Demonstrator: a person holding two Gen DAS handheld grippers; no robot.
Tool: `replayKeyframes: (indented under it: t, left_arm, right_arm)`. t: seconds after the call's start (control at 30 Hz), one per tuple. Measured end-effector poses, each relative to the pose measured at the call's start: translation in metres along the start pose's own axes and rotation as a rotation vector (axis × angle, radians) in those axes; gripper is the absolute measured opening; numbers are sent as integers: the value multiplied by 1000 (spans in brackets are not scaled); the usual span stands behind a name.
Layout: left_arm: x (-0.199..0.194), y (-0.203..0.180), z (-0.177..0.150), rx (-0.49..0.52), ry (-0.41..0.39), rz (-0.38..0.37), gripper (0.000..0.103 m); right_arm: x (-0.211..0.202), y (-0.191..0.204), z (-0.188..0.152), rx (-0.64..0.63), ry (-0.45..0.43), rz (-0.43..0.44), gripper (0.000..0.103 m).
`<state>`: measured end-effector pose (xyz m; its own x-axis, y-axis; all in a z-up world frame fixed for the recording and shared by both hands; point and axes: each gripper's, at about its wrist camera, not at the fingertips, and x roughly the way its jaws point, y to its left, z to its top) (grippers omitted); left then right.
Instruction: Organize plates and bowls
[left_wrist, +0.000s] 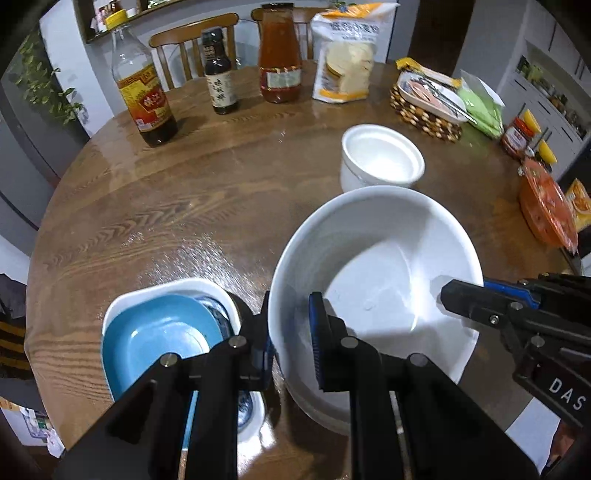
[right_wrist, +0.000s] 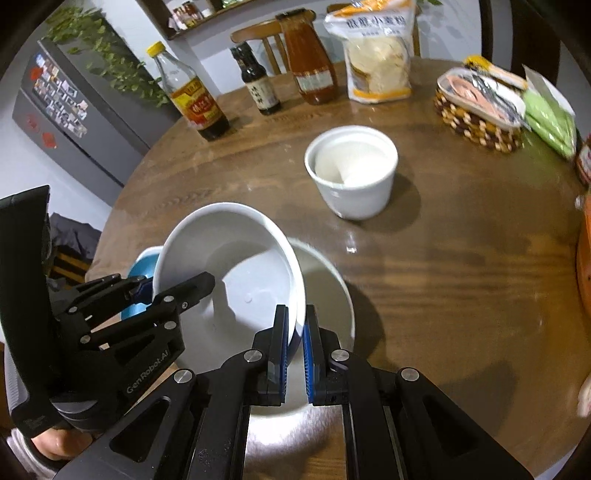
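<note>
Task roughly midway, by the look of it. Blue plate (left_wrist: 155, 336) already nested in white dish (left_wrist: 122, 299) at table's (left_wrist: 184, 192) near edge, patterned piece under it. Big bowl (left_wrist: 373, 266) lifted and tilted — carried by both grippers over another white bowl (right_wrist: 328, 291), only part of which shows. Cup-shaped bowl (left_wrist: 380, 158) standing alone mid-table, not yet stacked. Left to do, probably: set big bowl down, then deal with cup-shaped bowl.

Left gripper (left_wrist: 291, 347) clenched on big bowl's rim — one pad inside, the other outside the wall, narrow gap filled by the rim. Right gripper (right_wrist: 295, 347) clamped hard on opposite rim, blue pads (right_wrist: 282, 347) pressing the wall from both sides. Neither released. Bowl held clear of table, between blue plate stack and open tabletop. Bottles and bags at far edge untouched.
</note>
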<state>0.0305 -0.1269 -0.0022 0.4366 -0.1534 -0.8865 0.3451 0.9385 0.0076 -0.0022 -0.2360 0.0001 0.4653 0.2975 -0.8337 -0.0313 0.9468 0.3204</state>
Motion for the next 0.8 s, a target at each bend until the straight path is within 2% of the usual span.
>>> replayKeyframes:
  t: [0.5, 0.8]
  left_arm:
    - [15, -16, -16, 43, 65, 7, 16]
    - [17, -18, -16, 53, 61, 21, 17]
  right_arm:
    - [12, -7, -18, 32, 56, -13, 9]
    - [14, -5, -16, 17, 61, -36, 9]
